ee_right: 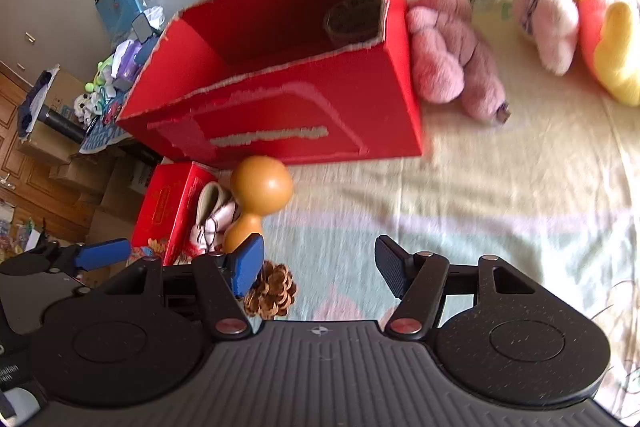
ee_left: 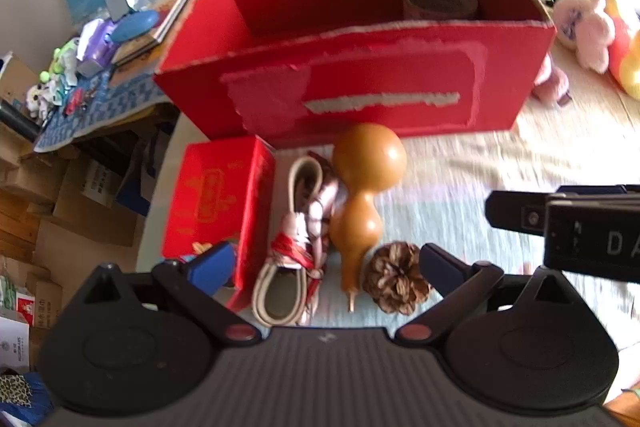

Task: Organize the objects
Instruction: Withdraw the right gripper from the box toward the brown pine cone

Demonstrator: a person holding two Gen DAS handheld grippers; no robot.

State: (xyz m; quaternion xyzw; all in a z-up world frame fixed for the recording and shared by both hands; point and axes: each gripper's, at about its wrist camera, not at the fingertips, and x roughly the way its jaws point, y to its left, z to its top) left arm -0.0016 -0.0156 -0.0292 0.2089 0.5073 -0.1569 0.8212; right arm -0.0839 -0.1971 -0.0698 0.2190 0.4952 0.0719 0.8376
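Both your hand-held grippers, left [ee_left: 326, 265] and right [ee_right: 320, 267], hang released, empty, lined up over the bed's clutter beside the open red cardboard box [ee_left: 360, 95], probably the dropoff; glossy orange-brown gourd [ee_left: 362, 195] sits closest.

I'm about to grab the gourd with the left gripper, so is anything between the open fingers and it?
Nothing visible blocks it. The gourd lies straight ahead of the open left gripper, flanked closely by the pine cone and a bundled strap.

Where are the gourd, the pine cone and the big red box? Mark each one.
gourd [ee_left: 369, 157]: left wrist view, on its large round bulb.
pine cone [ee_left: 396, 277]: left wrist view, on its scales.
big red box [ee_right: 280, 123]: right wrist view, on its front wall.
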